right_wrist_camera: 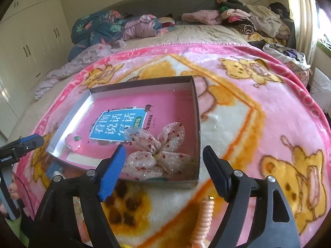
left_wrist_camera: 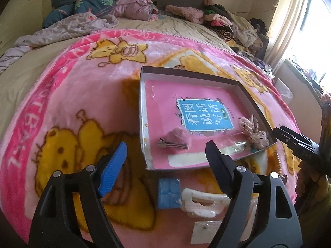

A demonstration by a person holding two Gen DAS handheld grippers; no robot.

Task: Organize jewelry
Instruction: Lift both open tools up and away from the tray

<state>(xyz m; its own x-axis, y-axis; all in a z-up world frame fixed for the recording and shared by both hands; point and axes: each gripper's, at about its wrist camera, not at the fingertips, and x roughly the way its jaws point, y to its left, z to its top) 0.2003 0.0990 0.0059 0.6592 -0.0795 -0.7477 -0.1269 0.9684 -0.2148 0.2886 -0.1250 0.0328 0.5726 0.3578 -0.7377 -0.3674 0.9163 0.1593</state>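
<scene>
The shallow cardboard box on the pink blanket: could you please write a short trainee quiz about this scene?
1. True or false: both tongs hold something.
2. Which lies inside the shallow cardboard box? A) dotted fabric bow B) white plastic claw clip C) peach spiral hair tie
3. Fill in: the blue square item lies ___ the box.

Key: 1 false, the left tongs and right tongs are open and empty; 2 A; 3 outside.

You are looking at a pink blanket (right_wrist_camera: 238, 111) showing yellow bears, a pink-lined tray (right_wrist_camera: 195, 103) at twelve o'clock, and a red-dotted translucent bow (right_wrist_camera: 163, 155) inside it.
</scene>
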